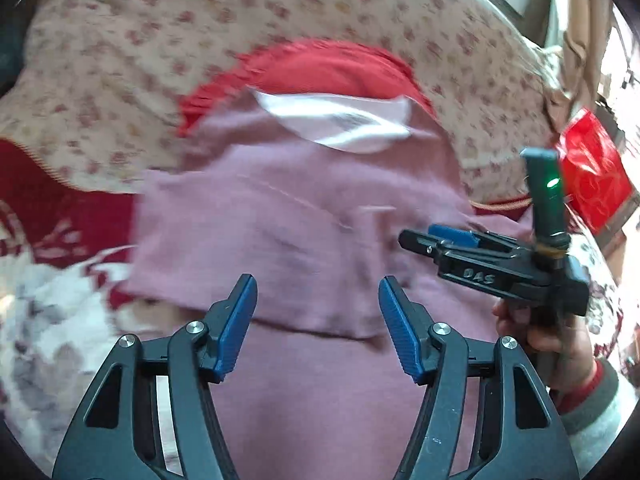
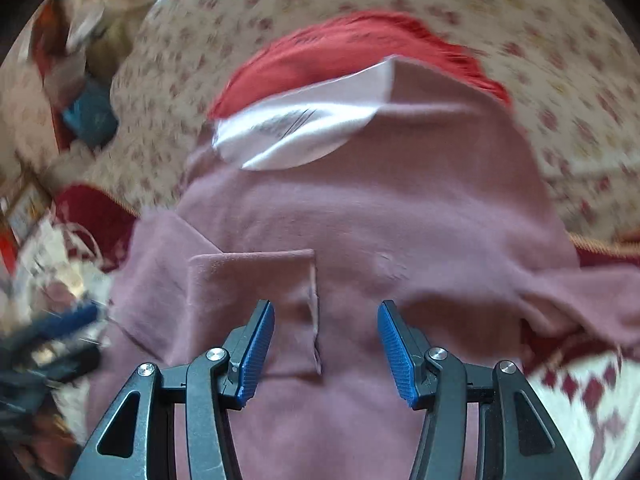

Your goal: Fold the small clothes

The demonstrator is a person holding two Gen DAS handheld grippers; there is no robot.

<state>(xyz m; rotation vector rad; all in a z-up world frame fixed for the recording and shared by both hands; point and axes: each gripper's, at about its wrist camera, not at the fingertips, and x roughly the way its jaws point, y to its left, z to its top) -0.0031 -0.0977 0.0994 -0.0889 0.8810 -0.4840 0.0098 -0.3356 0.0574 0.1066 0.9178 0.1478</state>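
Observation:
A mauve-pink small garment [image 1: 288, 232] lies spread on the bed, its white inner neck lining [image 1: 340, 120] showing at the far end. It also fills the right wrist view [image 2: 400, 216], where a sleeve is folded across it with its cuff edge [image 2: 312, 304] between the jaws. My left gripper [image 1: 318, 312] is open and empty just above the cloth. My right gripper [image 2: 326, 340] is open and empty over the sleeve; it also shows in the left wrist view [image 1: 416, 238] at the right. The left gripper appears blurred in the right wrist view [image 2: 60, 332].
A red garment [image 1: 320, 64] lies under the pink one's far end. Floral bedding [image 1: 120, 40] lies behind, a red-and-white patterned blanket [image 1: 48, 248] underneath. A red bag [image 1: 592, 176] sits at the right. Clutter [image 2: 80, 80] lies beyond the bed.

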